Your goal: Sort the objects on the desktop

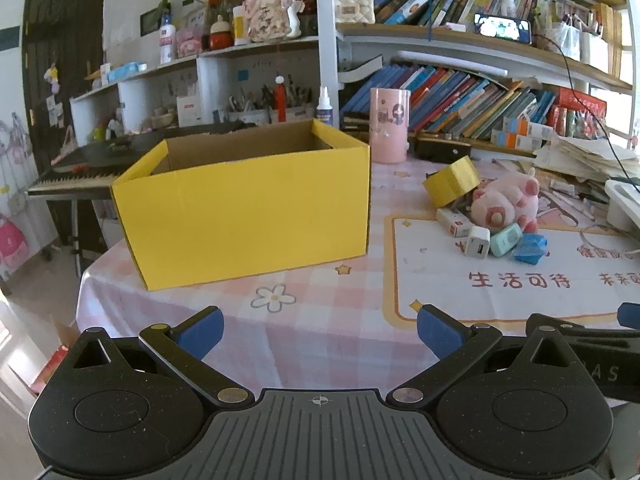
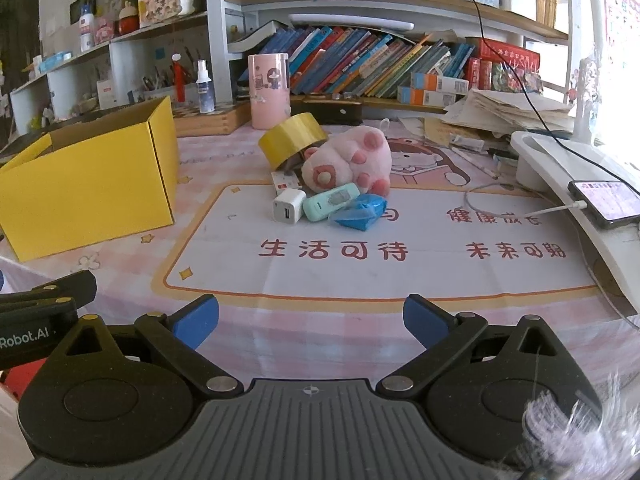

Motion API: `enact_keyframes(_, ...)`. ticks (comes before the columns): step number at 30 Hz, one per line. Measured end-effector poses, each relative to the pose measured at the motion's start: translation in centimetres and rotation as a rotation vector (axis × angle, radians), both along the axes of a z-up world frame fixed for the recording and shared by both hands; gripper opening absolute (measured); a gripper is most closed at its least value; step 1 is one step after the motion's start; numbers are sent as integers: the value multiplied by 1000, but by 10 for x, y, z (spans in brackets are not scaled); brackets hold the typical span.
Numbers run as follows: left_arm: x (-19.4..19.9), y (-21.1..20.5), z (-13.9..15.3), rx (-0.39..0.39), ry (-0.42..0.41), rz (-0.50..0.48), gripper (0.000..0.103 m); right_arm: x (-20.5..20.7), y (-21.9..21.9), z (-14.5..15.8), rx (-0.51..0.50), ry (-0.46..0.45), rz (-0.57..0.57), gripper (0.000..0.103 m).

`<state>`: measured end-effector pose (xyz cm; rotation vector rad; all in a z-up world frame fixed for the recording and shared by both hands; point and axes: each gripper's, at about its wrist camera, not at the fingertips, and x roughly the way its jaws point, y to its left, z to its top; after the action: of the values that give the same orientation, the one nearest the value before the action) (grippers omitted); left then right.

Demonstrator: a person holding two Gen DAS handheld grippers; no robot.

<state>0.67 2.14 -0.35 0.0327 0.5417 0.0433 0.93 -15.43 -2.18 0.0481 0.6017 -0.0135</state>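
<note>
Table (image 2: 280,332) has a pink checked cloth with a white orange-bordered mat (image 2: 400,272) on top — red characters printed on it. Yellow cardboard box (image 1: 248,212) sits open on the cloth left of the mat, pink cylindrical container (image 2: 269,90) upright behind, white stand (image 2: 560,160) with a phone (image 2: 606,202) at the right edge. Mid-table there's a touching cluster — yellow tape roll (image 2: 292,138), pink plush (image 2: 348,158), white charger (image 2: 287,210), mint-green device (image 2: 330,201), blue crumpled item (image 2: 360,211), white box (image 2: 285,182).
</note>
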Motion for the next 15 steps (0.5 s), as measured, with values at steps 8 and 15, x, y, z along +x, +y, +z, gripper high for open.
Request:
enact_keyframes(8, 2, -1, 2, -14, -2, -5, 103, 4, -6, 10, 37, -2, -9, 100)
enact_keyframes(15, 7, -5, 3, -14, 7, -14, 103, 7, -11, 11, 24, 7, -15, 100)
